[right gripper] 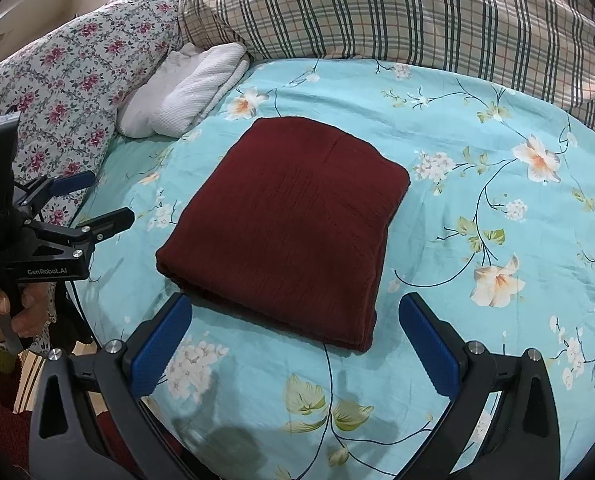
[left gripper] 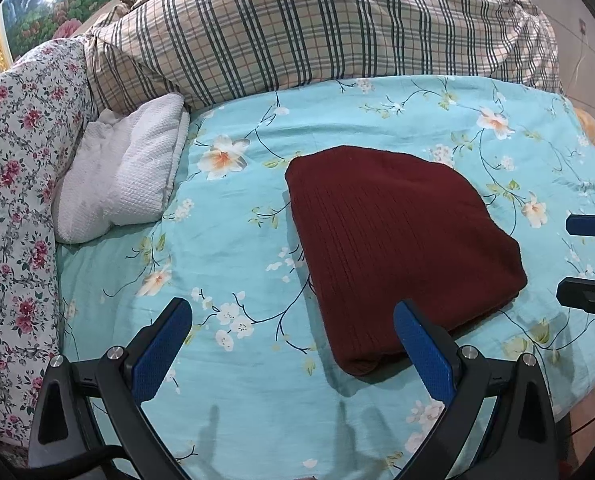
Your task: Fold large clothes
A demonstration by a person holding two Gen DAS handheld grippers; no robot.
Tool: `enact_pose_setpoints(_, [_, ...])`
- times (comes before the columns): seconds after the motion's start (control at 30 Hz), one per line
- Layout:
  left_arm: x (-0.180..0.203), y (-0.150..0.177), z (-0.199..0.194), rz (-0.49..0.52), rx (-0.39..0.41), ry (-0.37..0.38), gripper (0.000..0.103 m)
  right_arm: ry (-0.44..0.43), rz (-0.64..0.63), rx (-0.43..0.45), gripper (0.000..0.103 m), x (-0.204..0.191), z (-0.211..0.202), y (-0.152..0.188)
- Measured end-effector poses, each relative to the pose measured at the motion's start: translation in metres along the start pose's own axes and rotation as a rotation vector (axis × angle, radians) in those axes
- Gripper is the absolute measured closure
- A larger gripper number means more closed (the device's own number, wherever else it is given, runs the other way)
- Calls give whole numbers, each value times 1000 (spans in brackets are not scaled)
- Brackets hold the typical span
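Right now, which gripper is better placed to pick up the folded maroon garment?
Probably left gripper: open, its right finger already overlaps the folded maroon garment. Right gripper, also open, sits before its near edge.

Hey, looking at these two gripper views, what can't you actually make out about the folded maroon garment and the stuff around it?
- Maroon garment: its type; sleeves and collar are folded inside in both views.
- Its near edge: partly covered by the left gripper finger in the left wrist view.
- Right gripper: only its tips enter the left wrist view, cut by the right edge.
- White cloth: what it is; bunched against the plaid bedding.
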State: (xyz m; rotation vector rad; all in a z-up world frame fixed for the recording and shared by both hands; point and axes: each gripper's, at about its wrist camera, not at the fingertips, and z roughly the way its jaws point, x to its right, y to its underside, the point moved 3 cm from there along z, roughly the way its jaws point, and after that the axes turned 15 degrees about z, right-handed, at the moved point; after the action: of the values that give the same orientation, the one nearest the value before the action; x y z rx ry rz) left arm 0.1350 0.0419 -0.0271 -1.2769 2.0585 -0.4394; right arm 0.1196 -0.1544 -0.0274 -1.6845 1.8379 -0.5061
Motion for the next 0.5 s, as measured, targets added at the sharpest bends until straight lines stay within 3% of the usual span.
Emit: enact_pose_setpoints(0.5, [1,0,0,10,0,-9,2,-2,-4,-1,0,-2,1,0])
